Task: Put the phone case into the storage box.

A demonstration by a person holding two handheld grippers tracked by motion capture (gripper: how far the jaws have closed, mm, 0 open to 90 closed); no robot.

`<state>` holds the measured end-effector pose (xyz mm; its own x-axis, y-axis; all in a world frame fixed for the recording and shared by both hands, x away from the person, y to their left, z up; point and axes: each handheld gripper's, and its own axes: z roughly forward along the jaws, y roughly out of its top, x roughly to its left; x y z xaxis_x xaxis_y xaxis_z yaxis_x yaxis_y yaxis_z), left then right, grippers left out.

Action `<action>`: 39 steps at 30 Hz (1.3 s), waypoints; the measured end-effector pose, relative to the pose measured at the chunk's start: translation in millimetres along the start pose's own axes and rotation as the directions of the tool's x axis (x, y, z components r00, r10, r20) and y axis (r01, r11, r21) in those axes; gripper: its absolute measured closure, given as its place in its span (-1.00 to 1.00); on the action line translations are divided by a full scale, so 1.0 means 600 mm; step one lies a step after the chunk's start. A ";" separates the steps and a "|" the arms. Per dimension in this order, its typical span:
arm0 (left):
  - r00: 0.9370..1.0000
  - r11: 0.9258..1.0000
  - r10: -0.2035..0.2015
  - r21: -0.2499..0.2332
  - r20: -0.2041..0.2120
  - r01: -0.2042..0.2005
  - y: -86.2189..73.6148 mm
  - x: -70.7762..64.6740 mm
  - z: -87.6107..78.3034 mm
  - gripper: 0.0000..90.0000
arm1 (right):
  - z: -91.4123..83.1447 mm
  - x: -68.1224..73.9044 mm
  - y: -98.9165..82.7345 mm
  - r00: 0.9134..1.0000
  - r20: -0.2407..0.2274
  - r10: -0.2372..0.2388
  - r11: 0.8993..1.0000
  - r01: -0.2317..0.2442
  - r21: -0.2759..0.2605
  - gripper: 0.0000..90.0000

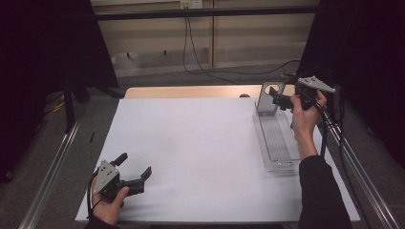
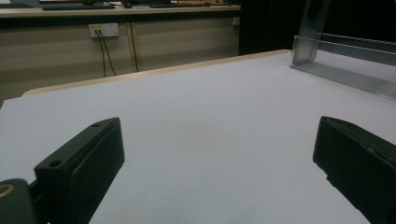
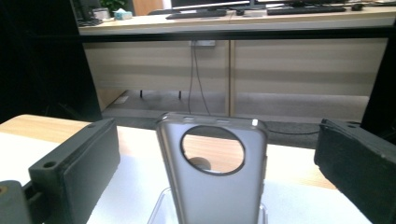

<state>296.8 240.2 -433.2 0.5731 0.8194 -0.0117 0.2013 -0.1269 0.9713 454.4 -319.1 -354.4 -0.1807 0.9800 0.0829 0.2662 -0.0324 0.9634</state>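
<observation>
A silver phone case [image 1: 264, 100] with a round camera hole stands upright at the far end of a clear plastic tray [image 1: 279, 143] on the right of the table. My right gripper [image 1: 275, 98] hovers open just right of the case. In the right gripper view the case [image 3: 215, 196] rises between the wide-apart jaws of that gripper [image 3: 219, 135], touching neither. My left gripper [image 1: 135, 163] rests open near the front left corner of the white sheet [image 1: 191, 143]. Its jaws [image 2: 217, 149] hold nothing, and the tray [image 2: 345, 77] lies far off to the right.
A white sheet covers most of the wooden table [image 1: 191, 91]. Metal rails run along the left [image 1: 52, 167] and right [image 1: 367, 181] sides. Black curtains hang on both sides, and cables [image 1: 191, 52] trail across the floor behind the table.
</observation>
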 end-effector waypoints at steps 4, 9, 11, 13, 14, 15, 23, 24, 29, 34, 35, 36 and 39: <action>1.000 1.000 -0.007 -0.009 0.000 0.007 0.000 0.002 -0.003 -0.95 | -0.005 0.002 -0.004 1.000 -0.024 0.020 1.000 -0.020 -0.015 -1.00; 1.000 1.000 -0.008 -0.010 -0.003 0.008 0.001 0.001 -0.003 -0.95 | -0.011 0.004 -0.017 0.999 -0.050 0.013 1.000 -0.014 -0.017 -0.99; 1.000 1.000 -0.006 -0.008 -0.002 0.006 0.001 0.001 -0.003 -0.95 | -0.014 0.005 -0.021 0.999 -0.051 0.001 1.000 -0.002 -0.015 -0.99; 1.000 1.000 -0.001 -0.007 -0.002 0.001 0.001 0.001 -0.003 -0.95 | -0.018 0.006 -0.024 0.998 -0.059 -0.003 1.000 0.002 -0.015 -0.98; 1.000 1.000 -0.004 -0.008 -0.002 0.004 0.001 0.001 -0.003 -0.95 | -0.020 0.006 -0.025 0.998 -0.059 -0.009 1.000 0.008 -0.013 -0.99; 1.000 1.000 -0.007 -0.010 -0.002 0.007 0.001 0.001 -0.003 -0.95 | -0.022 0.006 -0.025 0.998 -0.060 -0.014 1.000 0.014 -0.015 -0.99; 1.000 1.000 -0.009 -0.013 -0.003 0.009 0.001 0.001 -0.004 -0.95 | -0.035 0.013 -0.026 0.996 -0.081 -0.042 0.999 0.041 -0.014 -0.99; 1.000 1.000 -0.009 -0.014 -0.005 0.008 0.002 0.002 -0.004 -0.95 | -0.037 0.013 -0.026 0.995 -0.081 -0.050 0.999 0.049 -0.010 -0.99; 1.000 1.000 -0.014 -0.011 -0.015 0.013 0.001 0.003 -0.005 -0.95 | -0.050 0.014 -0.025 0.995 -0.089 -0.054 0.999 0.053 -0.013 -0.99; 1.000 1.000 -0.013 -0.015 -0.012 0.013 0.002 0.003 -0.005 -0.95 | -0.062 0.014 -0.029 0.992 -0.100 -0.073 0.997 0.072 -0.008 -0.99; 1.000 1.000 -0.011 -0.014 -0.008 0.011 0.002 0.003 -0.005 -0.95 | -0.064 0.014 -0.031 0.992 -0.104 -0.073 0.997 0.072 -0.009 -0.99; 1.000 1.000 -0.013 -0.011 -0.006 0.013 0.002 0.002 -0.005 -0.95 | -0.066 0.013 -0.032 0.992 -0.108 -0.072 0.997 0.071 -0.012 -0.99; 1.000 1.000 -0.010 -0.013 -0.001 0.010 0.002 0.001 -0.004 -0.95 | -0.072 0.012 -0.037 0.991 -0.114 -0.075 0.997 0.074 -0.013 -0.99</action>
<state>295.3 241.7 -431.3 0.5700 0.8214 -0.0215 0.1965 -0.1109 0.9742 406.2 -319.9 -364.1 -0.3072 0.9509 0.0389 0.2395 0.0377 0.9702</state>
